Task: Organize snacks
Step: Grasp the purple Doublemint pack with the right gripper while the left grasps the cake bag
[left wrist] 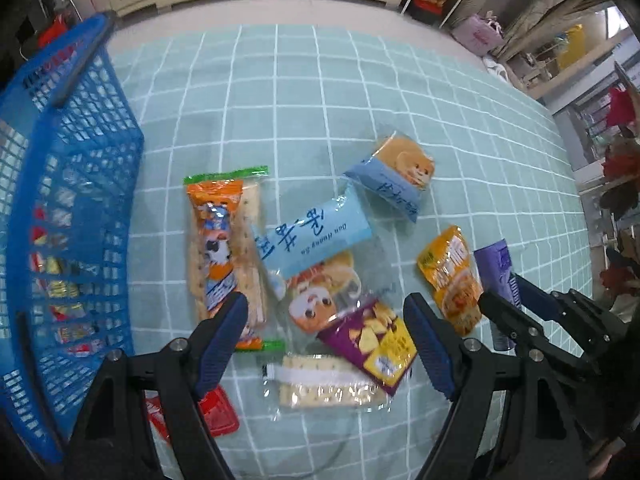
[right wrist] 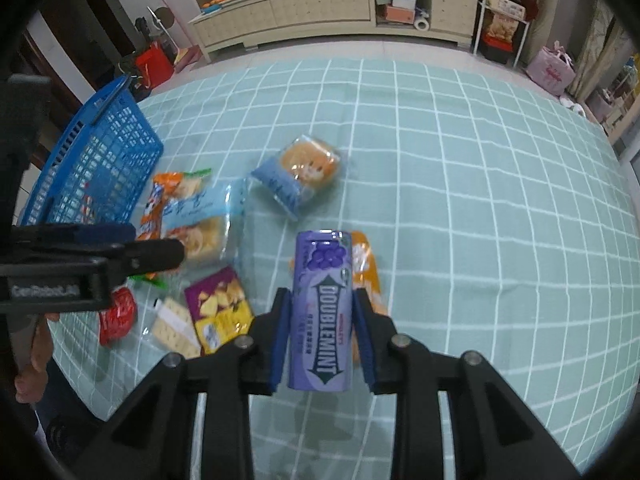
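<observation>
My right gripper is shut on a purple Doublemint bottle, held above the table; the bottle also shows at the right of the left wrist view. My left gripper is open and empty above a pile of snack packs: an orange cracker pack, a light blue pack, a purple chip pack, a clear cracker pack and an orange-yellow pack. A blue basket stands at the left with several snacks inside.
A blue-and-orange bread pack lies farther back. A red pack lies under the left finger. The table has a teal checked cloth. Cabinets and shelves stand beyond the table.
</observation>
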A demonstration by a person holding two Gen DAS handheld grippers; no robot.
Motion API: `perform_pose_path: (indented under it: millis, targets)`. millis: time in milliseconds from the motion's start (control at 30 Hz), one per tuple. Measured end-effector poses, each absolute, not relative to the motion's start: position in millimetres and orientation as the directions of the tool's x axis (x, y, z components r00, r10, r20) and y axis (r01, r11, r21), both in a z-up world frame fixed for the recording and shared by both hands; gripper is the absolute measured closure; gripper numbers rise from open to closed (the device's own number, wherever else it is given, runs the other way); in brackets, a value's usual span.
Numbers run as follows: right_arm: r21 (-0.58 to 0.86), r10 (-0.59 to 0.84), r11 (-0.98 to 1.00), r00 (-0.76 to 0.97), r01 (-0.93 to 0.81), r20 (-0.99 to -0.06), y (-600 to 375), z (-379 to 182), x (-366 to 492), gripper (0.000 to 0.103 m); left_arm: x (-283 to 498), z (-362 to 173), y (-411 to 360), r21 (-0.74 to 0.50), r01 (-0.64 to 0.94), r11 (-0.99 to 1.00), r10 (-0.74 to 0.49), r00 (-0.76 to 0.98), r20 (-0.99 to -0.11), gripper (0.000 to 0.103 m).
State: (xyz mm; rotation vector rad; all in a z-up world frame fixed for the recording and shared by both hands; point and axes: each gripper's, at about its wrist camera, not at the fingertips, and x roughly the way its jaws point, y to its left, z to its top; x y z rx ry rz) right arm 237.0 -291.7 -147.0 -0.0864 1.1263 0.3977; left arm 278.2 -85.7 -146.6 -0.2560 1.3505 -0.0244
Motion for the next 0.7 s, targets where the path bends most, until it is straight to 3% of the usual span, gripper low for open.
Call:
perform_pose_path:
  millis: [233,700]
  targets:
    - [0.154,0.286,0.921,0.353,-0.359,-0.891,-296,-158,260,0.068,300,-175,-90,-0.217,-0.188,0.958,-0.183,0.182,-0.966,0.025]
    - [0.174,0.297,0.92,0.335,-0.352,-0.894,-301,-169,271,0.068,337,-192,-115,-0.141,-0.153,0.978,-0.117,0.156,-0.981,0.024]
